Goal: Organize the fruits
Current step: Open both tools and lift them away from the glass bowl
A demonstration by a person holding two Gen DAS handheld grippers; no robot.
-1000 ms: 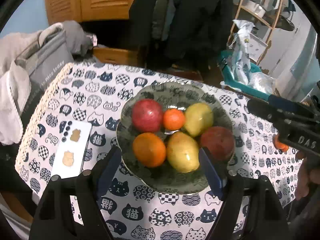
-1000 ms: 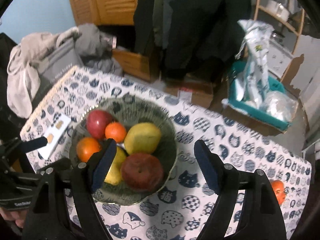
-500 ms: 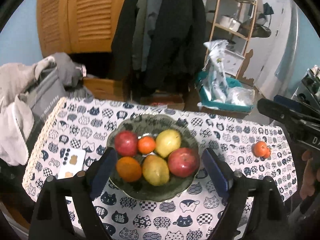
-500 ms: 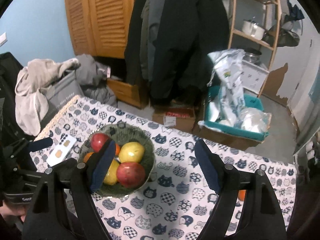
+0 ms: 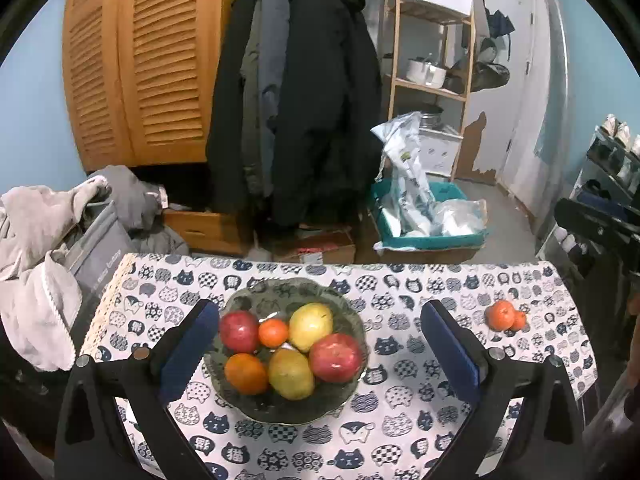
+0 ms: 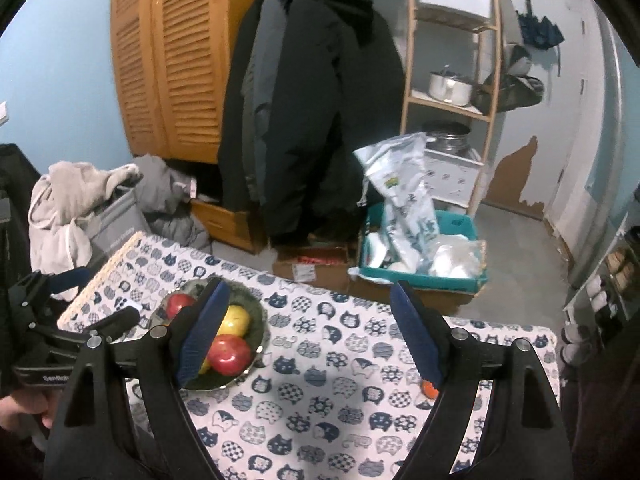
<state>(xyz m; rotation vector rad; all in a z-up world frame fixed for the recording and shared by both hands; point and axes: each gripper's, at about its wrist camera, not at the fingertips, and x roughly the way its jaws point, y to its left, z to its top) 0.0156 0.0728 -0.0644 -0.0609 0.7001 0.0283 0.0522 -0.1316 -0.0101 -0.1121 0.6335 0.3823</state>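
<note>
Legible writing: partial white lettering reading "GenRob" on the body of the left claw (image 6: 94,322), as seen from the right wrist view; grey lettering on the grey bag (image 5: 100,256) beside the surface is too blurred to read.

The surface (image 5: 400,400) carries a white cloth printed with dark cat heads. On it sits a dark patterned bowl (image 5: 288,408) holding two red apples, two yellow pears and two oranges. Two small tangerines (image 5: 505,315) lie touching each other near the right edge, well apart from the bowl.

Left claw (image 5: 320,352): jaws spread wide, holding nothing, raised above the bowl. Right claw (image 6: 316,336): jaws likewise wide apart and empty.

Room: blue walls, louvred wooden cupboard (image 5: 136,64), dark coats (image 5: 304,112) hanging, wooden shelf rack (image 5: 432,60) with pots, teal crate (image 5: 428,232) of plastic bags on the floor.
</note>
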